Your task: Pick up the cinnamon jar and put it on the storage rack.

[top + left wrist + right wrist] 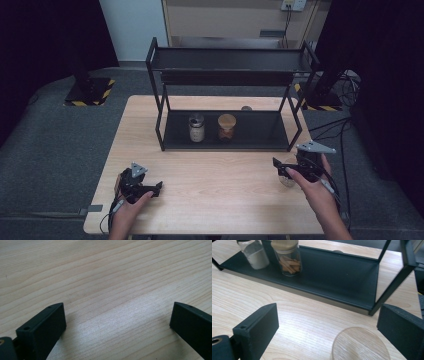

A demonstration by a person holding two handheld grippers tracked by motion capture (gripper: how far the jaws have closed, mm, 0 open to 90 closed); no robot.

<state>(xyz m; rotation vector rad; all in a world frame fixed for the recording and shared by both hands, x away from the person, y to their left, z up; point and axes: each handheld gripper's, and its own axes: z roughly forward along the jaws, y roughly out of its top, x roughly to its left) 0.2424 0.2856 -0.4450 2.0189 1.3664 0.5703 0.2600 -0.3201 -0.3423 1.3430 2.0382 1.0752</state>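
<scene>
Round clear glass lid (360, 345) on pale woodgrain, between right tool's (327, 327) released black jaws.

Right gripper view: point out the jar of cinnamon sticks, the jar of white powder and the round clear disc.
jar of cinnamon sticks (288, 261), right gripper view, glass body.
jar of white powder (257, 255), right gripper view, glass body.
round clear disc (360, 345), right gripper view, flat top face.

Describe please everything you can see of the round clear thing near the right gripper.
The clear disc looks like glass or clear plastic, perhaps a lid or a jar's top; the pictures do not settle which. It is round, see-through, and stands on the wooden table before the black rack. The right gripper is open above it, not touching.
</scene>
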